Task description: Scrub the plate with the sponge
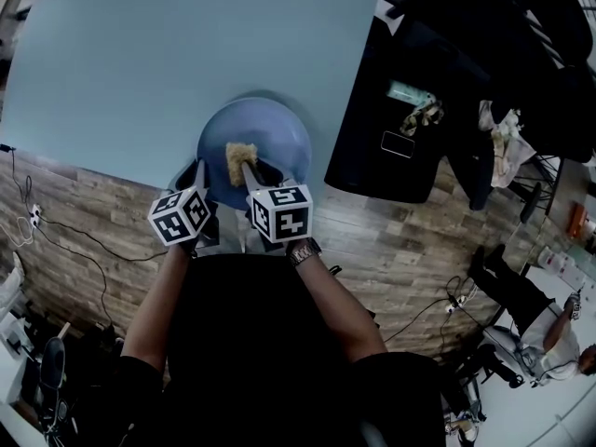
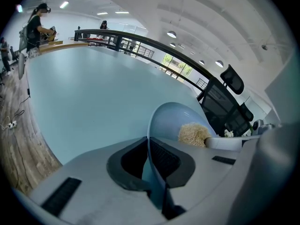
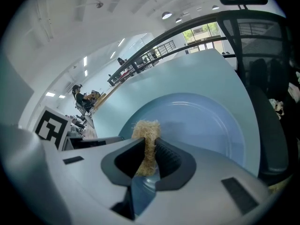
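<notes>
Head view: a round blue plate (image 1: 270, 128) sits at the near edge of a pale blue table (image 1: 140, 54), with a tan fibrous sponge (image 1: 240, 159) resting on its near half. The left gripper (image 1: 198, 173) meets the plate's left rim and the right gripper (image 1: 250, 171) reaches the sponge. Left gripper view: the left gripper (image 2: 150, 146) has its jaws closed tight on the plate's thin rim, the plate (image 2: 173, 121) tilted edge-on and the sponge (image 2: 193, 134) lying further along it. A hard push could likely work that narrow rim loose, or send the plate off the table edge. Right gripper view: the right gripper (image 3: 149, 146) has its jaws pinched on a thin strip of the sponge (image 3: 146, 130), pressed against the plate (image 3: 206, 125). Dragging might pull it free. No brand or words are readable, only black-and-white square markers on the gripper cubes.
</notes>
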### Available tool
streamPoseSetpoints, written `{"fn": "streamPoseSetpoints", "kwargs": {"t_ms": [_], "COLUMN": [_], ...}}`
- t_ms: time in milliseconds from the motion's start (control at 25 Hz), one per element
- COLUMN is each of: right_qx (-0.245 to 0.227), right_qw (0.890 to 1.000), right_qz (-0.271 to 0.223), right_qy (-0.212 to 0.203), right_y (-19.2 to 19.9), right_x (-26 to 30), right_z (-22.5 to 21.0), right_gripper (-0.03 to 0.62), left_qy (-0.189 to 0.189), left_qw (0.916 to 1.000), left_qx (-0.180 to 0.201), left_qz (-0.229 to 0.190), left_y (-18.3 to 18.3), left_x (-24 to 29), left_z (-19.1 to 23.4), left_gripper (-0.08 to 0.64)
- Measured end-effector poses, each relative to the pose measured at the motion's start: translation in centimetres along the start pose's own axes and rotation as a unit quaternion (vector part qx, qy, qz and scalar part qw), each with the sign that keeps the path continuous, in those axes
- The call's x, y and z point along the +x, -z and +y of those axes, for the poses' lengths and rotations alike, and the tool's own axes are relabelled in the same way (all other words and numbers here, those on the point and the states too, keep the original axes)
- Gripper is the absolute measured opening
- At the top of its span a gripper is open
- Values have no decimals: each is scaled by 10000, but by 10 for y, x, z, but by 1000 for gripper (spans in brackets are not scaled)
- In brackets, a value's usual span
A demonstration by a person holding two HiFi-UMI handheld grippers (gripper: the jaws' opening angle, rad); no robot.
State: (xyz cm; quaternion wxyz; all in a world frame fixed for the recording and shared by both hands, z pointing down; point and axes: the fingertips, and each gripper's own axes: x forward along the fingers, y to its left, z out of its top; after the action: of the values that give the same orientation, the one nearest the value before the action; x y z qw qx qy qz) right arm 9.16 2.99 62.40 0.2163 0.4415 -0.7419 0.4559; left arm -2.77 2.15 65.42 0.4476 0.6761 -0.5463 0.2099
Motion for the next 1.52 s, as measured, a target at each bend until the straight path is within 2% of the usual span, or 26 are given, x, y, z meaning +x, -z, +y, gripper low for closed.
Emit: {"fn": "streamPoseSetpoints", "kwargs": {"t_ms": [920, 1360, 1520], "right_qx": [359, -105, -445], "right_qw": [9963, 9910, 9879], "right_qz": [-223, -186, -100], "right_qy": [746, 1318, 1480], "right_y": [-6, -12, -13], "right_x": [-44, -62, -64], "right_z": [-71, -95, -95], "right_gripper": [66, 66, 66], "left_qy": [9, 15, 15], "left_qw": [9999, 9999, 9998], "left_qx": [124, 170, 181], "left_qz": [9, 12, 27], "left_y": [-1, -1, 0], "left_x": [1, 0, 0], "left_z": [0, 0, 0], "left_gripper": [6, 6, 6]}}
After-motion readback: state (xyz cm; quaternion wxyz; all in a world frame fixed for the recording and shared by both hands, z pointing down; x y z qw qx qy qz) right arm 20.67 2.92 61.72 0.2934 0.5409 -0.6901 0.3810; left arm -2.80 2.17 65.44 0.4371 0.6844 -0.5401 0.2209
